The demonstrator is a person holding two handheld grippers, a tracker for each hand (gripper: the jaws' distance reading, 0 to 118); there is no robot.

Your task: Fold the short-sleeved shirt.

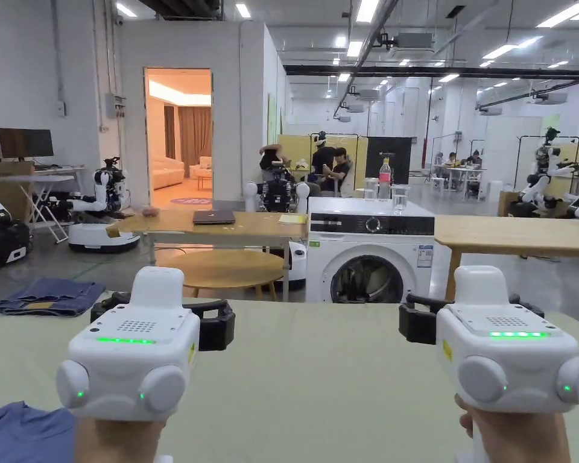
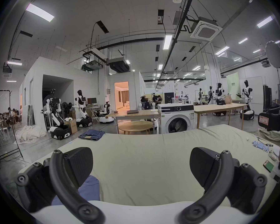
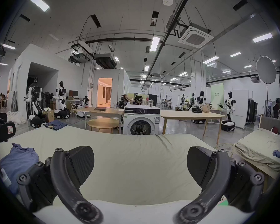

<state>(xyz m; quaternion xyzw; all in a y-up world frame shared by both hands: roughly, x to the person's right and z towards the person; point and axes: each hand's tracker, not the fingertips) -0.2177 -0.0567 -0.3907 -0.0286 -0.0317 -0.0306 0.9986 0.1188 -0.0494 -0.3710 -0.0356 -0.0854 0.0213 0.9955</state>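
Pale green cloth covered my work table (image 1: 318,362). Head view: I held the left gripper (image 1: 161,313) and right gripper (image 1: 472,316) level above it, the blue shirt (image 1: 23,434) bunched at the near left corner. Left gripper view: jaws wide apart, nothing between them, shirt (image 2: 89,189) just below the left jaw. Right gripper view: jaws spread, empty; shirt (image 3: 18,161) crumpled far left.
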